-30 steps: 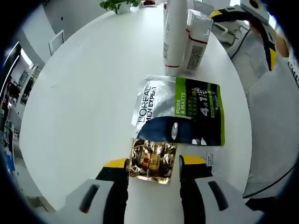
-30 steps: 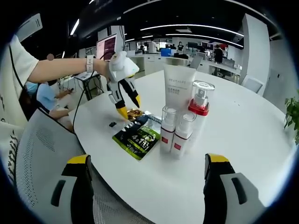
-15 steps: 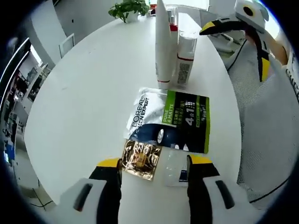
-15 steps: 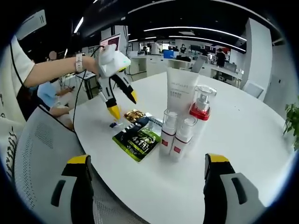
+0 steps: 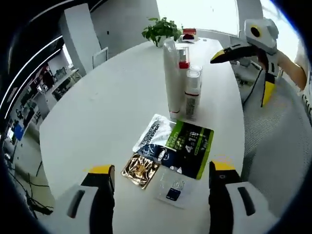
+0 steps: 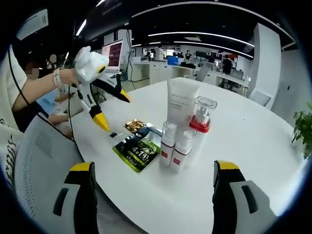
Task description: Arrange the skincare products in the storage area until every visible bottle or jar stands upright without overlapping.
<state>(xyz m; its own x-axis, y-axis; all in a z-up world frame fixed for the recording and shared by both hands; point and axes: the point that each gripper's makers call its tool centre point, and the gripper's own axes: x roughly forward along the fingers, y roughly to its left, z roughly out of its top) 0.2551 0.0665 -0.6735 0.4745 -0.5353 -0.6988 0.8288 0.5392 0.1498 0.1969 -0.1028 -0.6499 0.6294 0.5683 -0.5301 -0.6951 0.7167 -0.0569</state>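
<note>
With both the left gripper and right gripper spread and empty, and the tube and bottles upright mid-table beside the flat sachets, arrangement appears near complete; next, verify no overlap.

Open-plan office: round white table, mesh chair, potted plant, ceiling light strips, distant desks with monitors.
</note>
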